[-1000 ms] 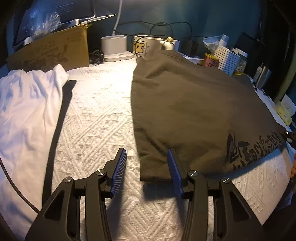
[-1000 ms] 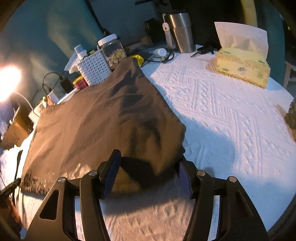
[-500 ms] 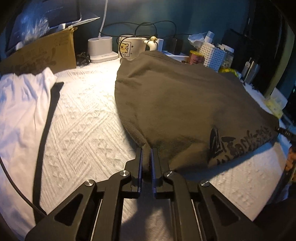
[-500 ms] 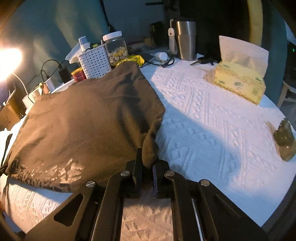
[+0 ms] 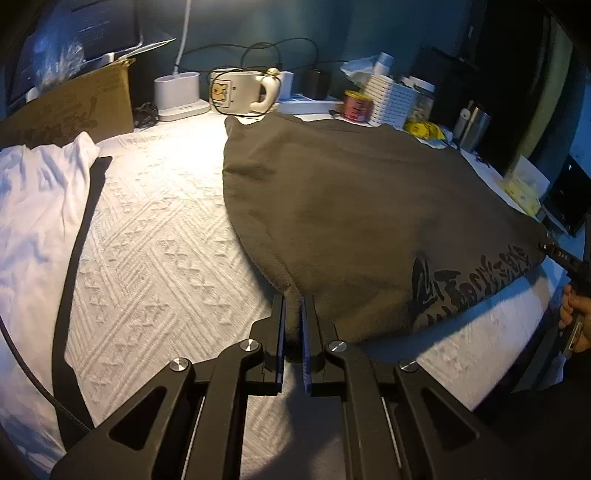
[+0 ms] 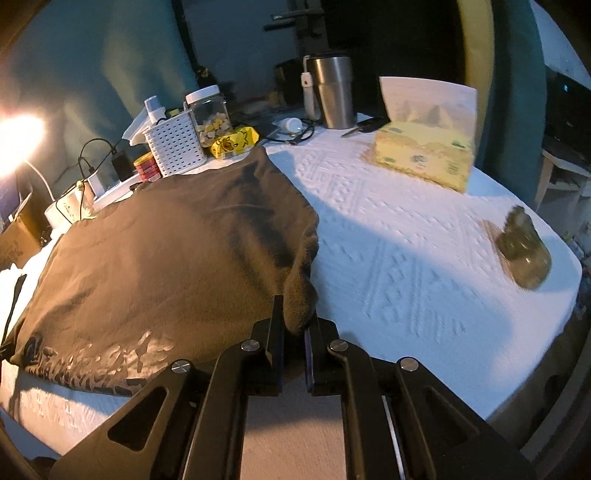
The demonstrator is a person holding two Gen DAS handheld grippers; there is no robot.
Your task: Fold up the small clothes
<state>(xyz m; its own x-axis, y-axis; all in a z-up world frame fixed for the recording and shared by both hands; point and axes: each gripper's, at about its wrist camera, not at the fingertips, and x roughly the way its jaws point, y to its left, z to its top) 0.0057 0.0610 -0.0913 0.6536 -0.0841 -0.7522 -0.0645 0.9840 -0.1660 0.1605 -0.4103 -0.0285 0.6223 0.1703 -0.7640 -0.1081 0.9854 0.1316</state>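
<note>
Left gripper [image 5: 293, 314]: pressed together, pinching near corner of brown shirt [image 5: 362, 206] at lower centre of frame. Right gripper [image 6: 295, 314]: likewise clamped on shirt's opposite near corner, lower centre. Shirt spread across white textured cloth [image 5: 155, 258], printed lettering [image 5: 472, 280] along near hem, lower right. White garment [image 5: 33, 206] at left edge. Tissue box [image 6: 424, 155] upper right.

A teal wall [image 5: 369, 29] is seen behind a table covered by a white textured cloth [image 6: 406, 258], lit warmly by a lamp [image 6: 16, 142] at the far left, with darkness beyond
</note>
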